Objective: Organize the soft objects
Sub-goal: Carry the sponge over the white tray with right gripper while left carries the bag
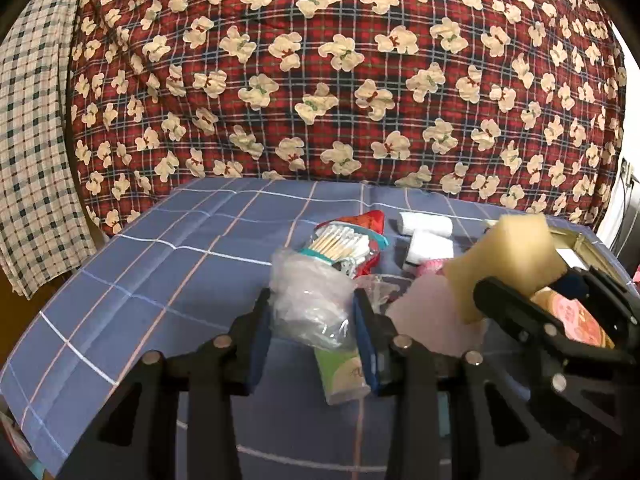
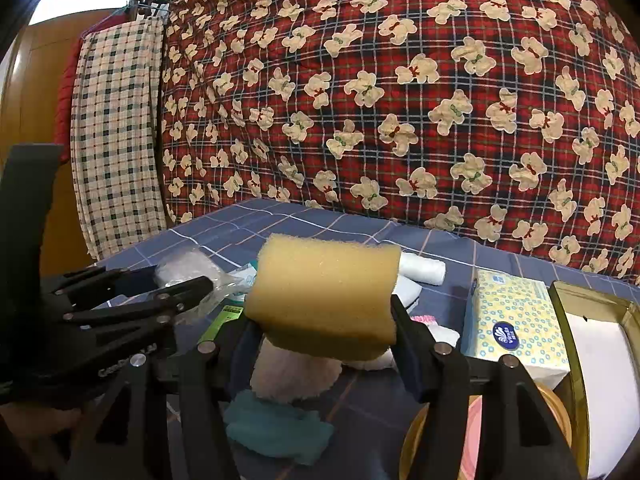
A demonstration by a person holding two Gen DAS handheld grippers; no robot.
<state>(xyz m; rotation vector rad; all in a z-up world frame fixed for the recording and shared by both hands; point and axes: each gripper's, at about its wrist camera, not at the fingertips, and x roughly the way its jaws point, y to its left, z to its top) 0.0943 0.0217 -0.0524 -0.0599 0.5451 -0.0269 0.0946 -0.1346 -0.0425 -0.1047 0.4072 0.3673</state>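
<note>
Both wrist cameras sit low and close over the blue checked tablecloth [image 1: 168, 264], facing the bear-print quilt [image 2: 400, 100] beyond the far edge. Both views share the yellow sponge [image 2: 324, 300].

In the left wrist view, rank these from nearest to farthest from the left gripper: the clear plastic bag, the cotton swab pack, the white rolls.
1. Clear plastic bag: between the left gripper's fingers, held.
2. Cotton swab pack: just beyond the bag, straight ahead.
3. White rolls: farther back, to the right on the blue checked cloth.
</note>
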